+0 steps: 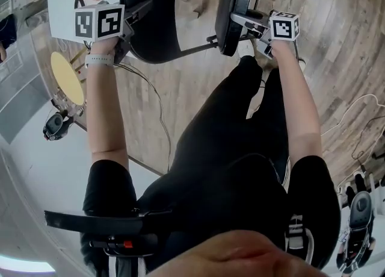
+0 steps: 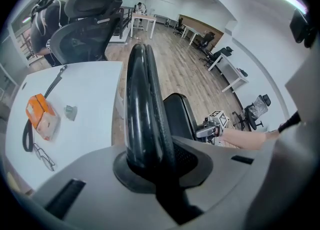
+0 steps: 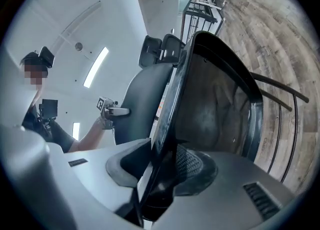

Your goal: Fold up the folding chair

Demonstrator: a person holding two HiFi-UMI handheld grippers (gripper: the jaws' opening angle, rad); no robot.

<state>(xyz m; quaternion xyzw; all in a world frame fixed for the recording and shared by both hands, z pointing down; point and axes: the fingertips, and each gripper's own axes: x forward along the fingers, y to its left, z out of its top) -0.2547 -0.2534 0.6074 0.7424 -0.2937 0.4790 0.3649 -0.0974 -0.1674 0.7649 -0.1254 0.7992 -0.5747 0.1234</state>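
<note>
Over wood floor (image 1: 337,41), left hand-held gripper (image 1: 143,11) clamps folding chair backrest (image 1: 157,32); right hand-held gripper (image 1: 240,23) clamps seat (image 1: 227,2).

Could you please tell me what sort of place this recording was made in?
Most likely an open-plan office: black mesh office chairs stand behind a large white desk, and further white desks with more chairs line a long wood-plank floor.

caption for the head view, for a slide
Seen from above, the left gripper and right gripper each clamp a black panel of the folding chair over a wood floor.
</note>
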